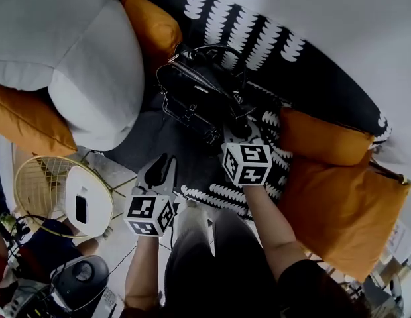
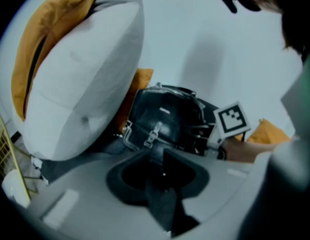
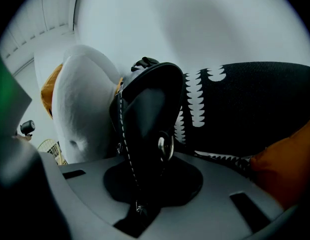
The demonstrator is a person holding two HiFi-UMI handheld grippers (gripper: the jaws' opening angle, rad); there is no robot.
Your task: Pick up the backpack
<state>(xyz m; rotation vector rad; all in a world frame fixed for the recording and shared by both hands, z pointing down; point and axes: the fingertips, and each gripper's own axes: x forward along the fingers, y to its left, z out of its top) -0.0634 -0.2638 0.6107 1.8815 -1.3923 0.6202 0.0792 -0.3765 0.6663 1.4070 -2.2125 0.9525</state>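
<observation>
The black leather backpack (image 1: 199, 95) lies on the dark sofa seat between a white pillow and orange cushions. My right gripper (image 1: 240, 132) is at its near right side, shut on it. In the right gripper view the backpack (image 3: 147, 114), with white stitching and a metal ring, runs straight down into the right gripper (image 3: 140, 204). My left gripper (image 1: 162, 167) hovers short of the bag, over the seat's front, with its dark fingers together. In the left gripper view the backpack (image 2: 165, 121) with its buckle lies just beyond the left gripper (image 2: 164, 176), and I see nothing held there.
Big white pillows (image 1: 93, 71) crowd the bag's left. Orange cushions (image 1: 325, 138) lie to its right and one orange cushion (image 1: 152, 28) behind it. The black-and-white patterned cover (image 1: 258, 38) drapes the sofa back. A wire basket (image 1: 43, 184) stands on the floor at left.
</observation>
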